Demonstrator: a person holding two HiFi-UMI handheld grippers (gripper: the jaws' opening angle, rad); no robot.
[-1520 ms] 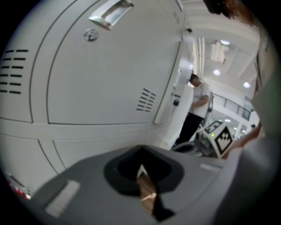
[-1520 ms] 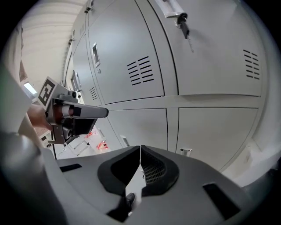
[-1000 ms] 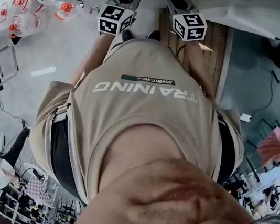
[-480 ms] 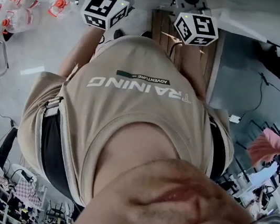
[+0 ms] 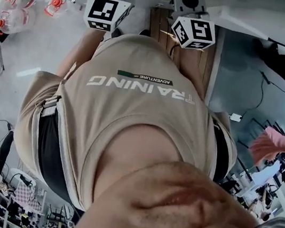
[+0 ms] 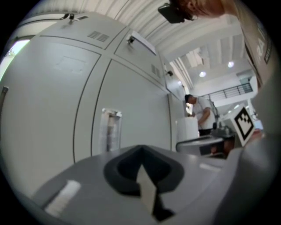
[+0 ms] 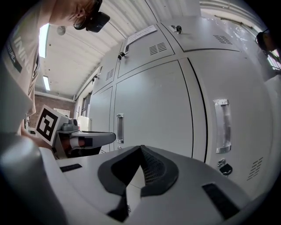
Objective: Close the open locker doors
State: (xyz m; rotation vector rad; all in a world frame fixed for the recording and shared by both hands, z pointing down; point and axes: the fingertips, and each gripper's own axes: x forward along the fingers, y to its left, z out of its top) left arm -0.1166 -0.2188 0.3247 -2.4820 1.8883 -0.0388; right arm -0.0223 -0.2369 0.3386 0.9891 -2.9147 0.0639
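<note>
At far left in the head view, clear bottles with orange caps (image 5: 20, 8) lie on a pale grey floor (image 5: 39, 50), and the person's beige shirt (image 5: 137, 115) fills the middle; a wooden strip (image 5: 180, 55) runs beyond it, and a pink cloth (image 5: 273, 145) lies at far right among cluttered desks. Up close, the left tool (image 6: 141, 149) points at a bank of grey lockers (image 6: 131, 105) under a ribbed white ceiling, its jaws together with nothing between them; a clear door handle (image 6: 109, 129) shows just above it, and another person (image 6: 199, 115) stands far off to the right. The right tool (image 7: 140, 148) is likewise closed and empty, facing closed locker doors (image 7: 153, 110) with upright handles (image 7: 221, 125); one upper door (image 7: 145, 46) seems to stand slightly proud of its row.
</note>
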